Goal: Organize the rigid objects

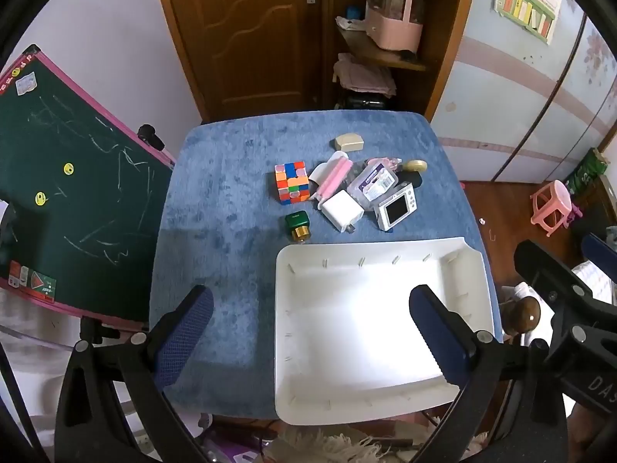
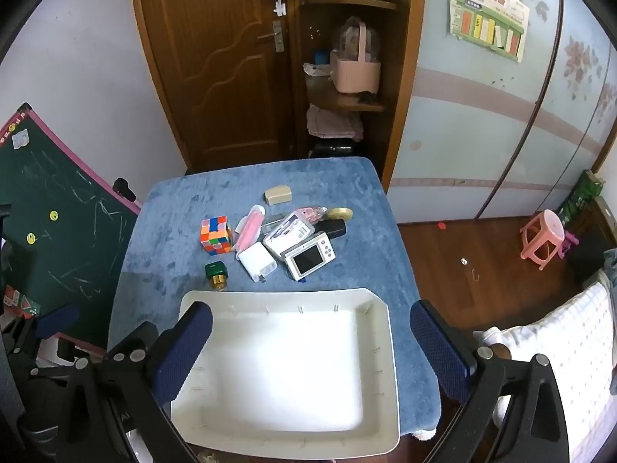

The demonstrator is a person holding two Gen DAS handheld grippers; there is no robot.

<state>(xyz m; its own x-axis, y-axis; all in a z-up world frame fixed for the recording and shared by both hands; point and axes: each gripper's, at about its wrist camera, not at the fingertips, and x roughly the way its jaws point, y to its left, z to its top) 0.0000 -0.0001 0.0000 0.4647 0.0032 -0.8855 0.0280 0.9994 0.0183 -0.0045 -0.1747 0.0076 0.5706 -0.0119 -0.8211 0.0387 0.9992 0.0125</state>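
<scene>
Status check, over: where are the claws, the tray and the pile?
Left claw and right claw open, holding nothing. Tray empty. Pile beyond it: cube, camera, charger. Nothing in the way.

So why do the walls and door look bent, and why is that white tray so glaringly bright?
Left wrist view: the fisheye lens bows the door and darkens the corners; the white tray floor is washed out. Right wrist view: same bending at the wardrobe, same blown-out tray; the cube stays sharp.
</scene>
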